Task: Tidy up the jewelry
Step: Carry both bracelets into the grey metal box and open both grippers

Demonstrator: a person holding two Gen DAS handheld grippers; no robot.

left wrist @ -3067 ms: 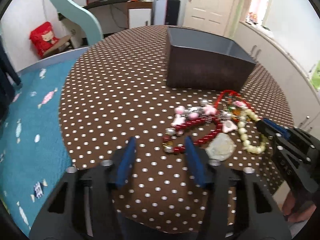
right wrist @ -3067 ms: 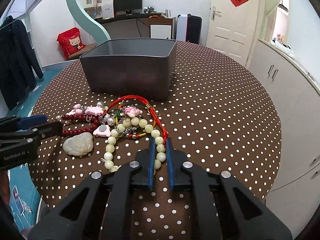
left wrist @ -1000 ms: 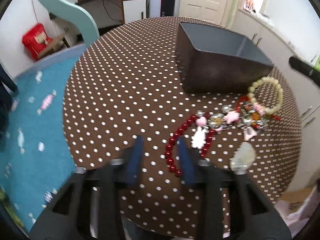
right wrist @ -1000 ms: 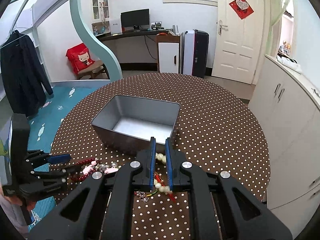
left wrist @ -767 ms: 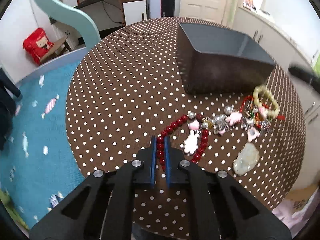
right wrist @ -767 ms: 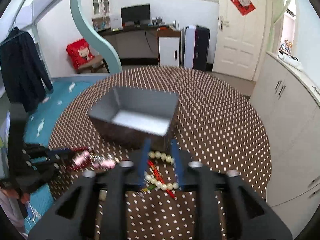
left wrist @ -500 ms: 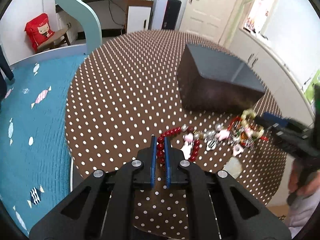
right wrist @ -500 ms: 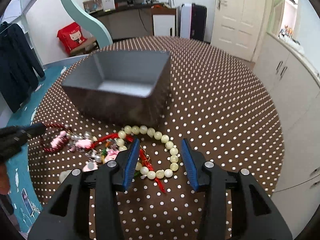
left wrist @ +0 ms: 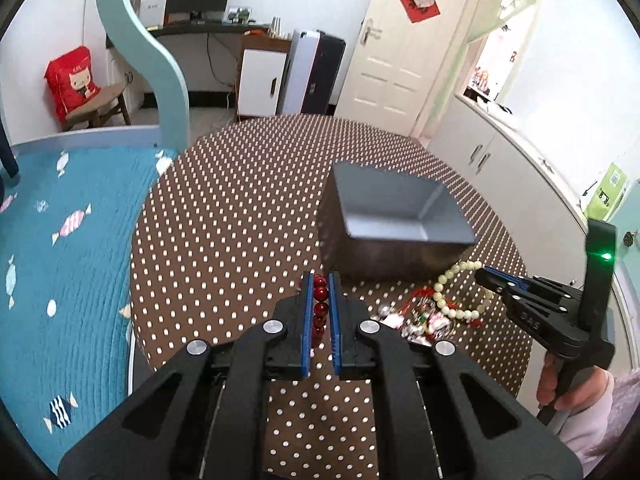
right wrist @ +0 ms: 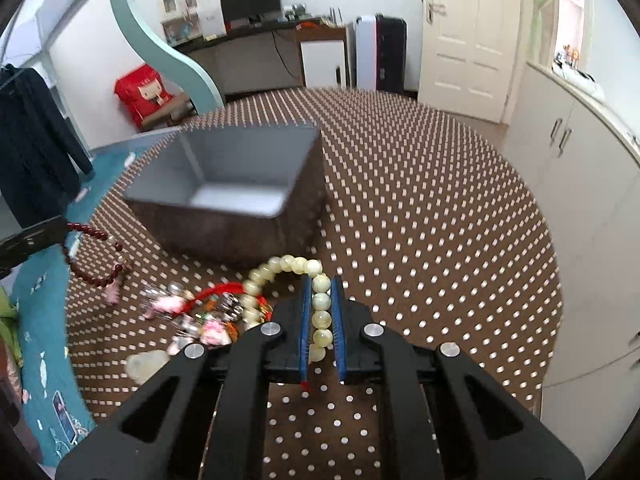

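On the polka-dot bench (left wrist: 224, 216), toward its far middle, an open grey box (left wrist: 394, 216). Between box and near edge, a tangle of charms and red cord (right wrist: 208, 308), blurred in both views.

Left gripper (left wrist: 320, 280): clamped narrow on the dark red bead bracelet (left wrist: 319, 306), beads stacked between the blue pads. Only a short run of beads visible from the left wrist; from the right wrist, the whole red loop (right wrist: 94, 256) hanging clear of the bench off the left gripper's tip at the left border, a small pink charm dangling below.

Right gripper (right wrist: 321, 280): closed narrow on the pale bead bracelet (right wrist: 320, 304), its strand arching up and leftward over the tangle. From the left wrist, the same pale loop (left wrist: 460, 292) lifted beside the box's near wall, held at the right gripper's tip (left wrist: 486, 276), with the person's hand (left wrist: 550, 392) on the handle. Pale stone pendant (right wrist: 146, 362) near the bench's near edge, seen only from the right wrist.
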